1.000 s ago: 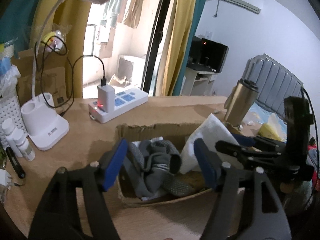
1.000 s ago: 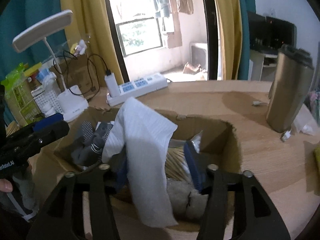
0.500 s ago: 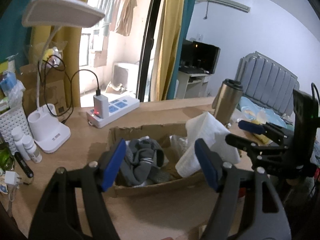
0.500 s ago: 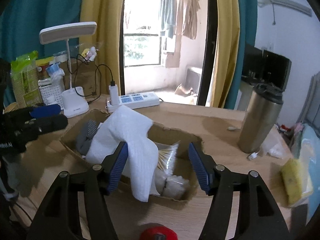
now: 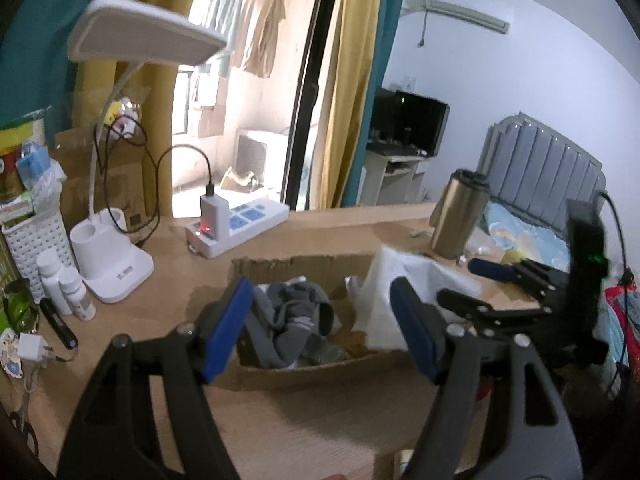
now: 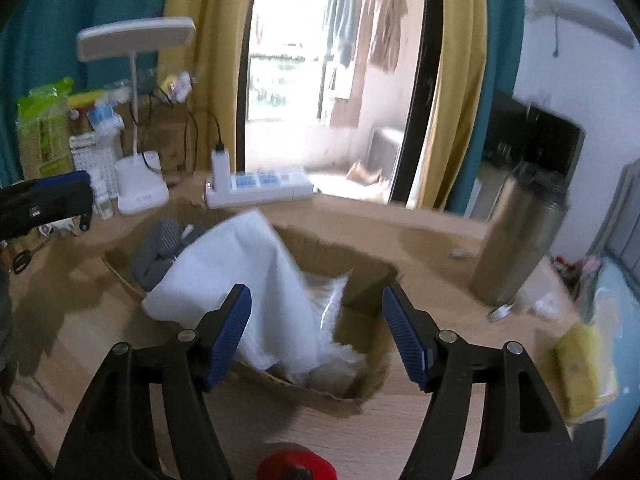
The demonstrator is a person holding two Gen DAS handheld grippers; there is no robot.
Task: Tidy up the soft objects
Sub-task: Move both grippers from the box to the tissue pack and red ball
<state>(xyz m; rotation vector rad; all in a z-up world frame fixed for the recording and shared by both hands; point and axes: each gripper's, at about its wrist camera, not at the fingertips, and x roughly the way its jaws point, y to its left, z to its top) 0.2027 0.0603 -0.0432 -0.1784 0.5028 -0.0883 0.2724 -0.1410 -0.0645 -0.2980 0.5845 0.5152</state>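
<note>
A shallow cardboard box [image 5: 304, 372] [image 6: 372, 276] sits on the wooden desk. In it lie grey socks [image 5: 296, 316] [image 6: 158, 256], a white cloth [image 5: 384, 300] [image 6: 248, 280] draped over its rim, and clear plastic bags [image 6: 328, 300]. My left gripper [image 5: 320, 332] is open and empty, held back above the box's near side. My right gripper [image 6: 316, 336] is open and empty, above the box's near edge; it also shows in the left wrist view [image 5: 480, 280] to the right of the box.
A white desk lamp [image 5: 116, 264], a power strip [image 5: 240, 228] with a charger, small bottles [image 5: 68, 288] and a white basket [image 5: 32, 240] stand at the left. A steel tumbler [image 6: 520, 240] stands right of the box. A yellow sponge [image 6: 580, 368] and a red object [image 6: 296, 466] lie nearby.
Both grippers have pulled back and up from the box. The right gripper opened and let go of the white cloth, which now lies draped over the box.
</note>
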